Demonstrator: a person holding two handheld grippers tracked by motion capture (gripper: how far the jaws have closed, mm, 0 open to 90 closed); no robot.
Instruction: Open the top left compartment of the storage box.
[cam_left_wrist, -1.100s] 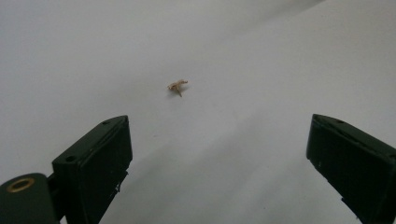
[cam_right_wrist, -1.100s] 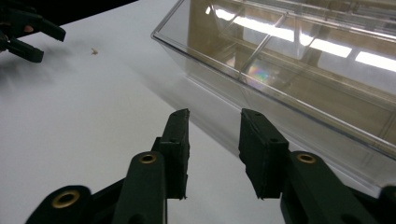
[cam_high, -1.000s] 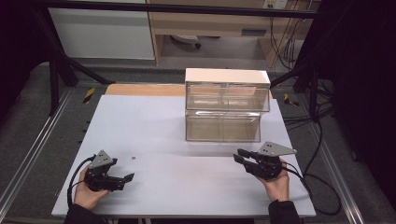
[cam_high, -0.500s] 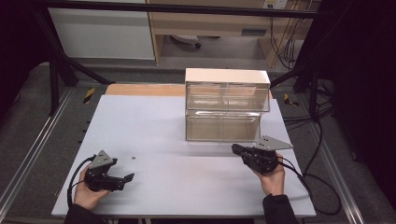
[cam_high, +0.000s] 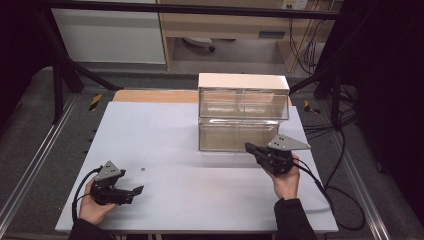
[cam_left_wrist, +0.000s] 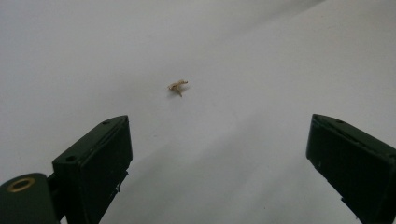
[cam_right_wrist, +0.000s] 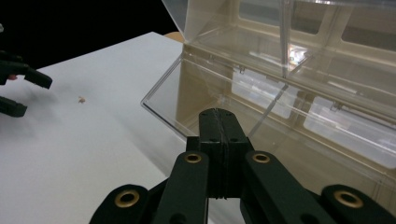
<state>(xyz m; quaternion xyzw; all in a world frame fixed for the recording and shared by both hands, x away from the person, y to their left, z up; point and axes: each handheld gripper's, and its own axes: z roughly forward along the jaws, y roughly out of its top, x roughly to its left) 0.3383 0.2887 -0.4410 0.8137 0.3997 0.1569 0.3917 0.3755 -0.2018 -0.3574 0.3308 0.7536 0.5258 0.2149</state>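
We have the right tool just in front of the clear drawer cabinet that stands toward the far right of the white bench. Its jaws have just been closing and now meet flat against each other with nothing between them, as the right gripper view shows plainly. The tip of the right tool points at the lower drawer, whose transparent front lies right ahead of it and slightly above. That front runs long across the cabinet, side to side as we face it in the high view, so the tool comes at it roughly square to its long axis, near its right end.

We judge that the coming move turns on this: a shut tip aimed at a drawer front suits a push or a hook, not a pinch.

Our left tool rests well apart at the near left of the bench, jaws spread wide and empty. A small tan scrap lies on the bench ahead of it. The right hand is clearly the nearer one to the cabinet.
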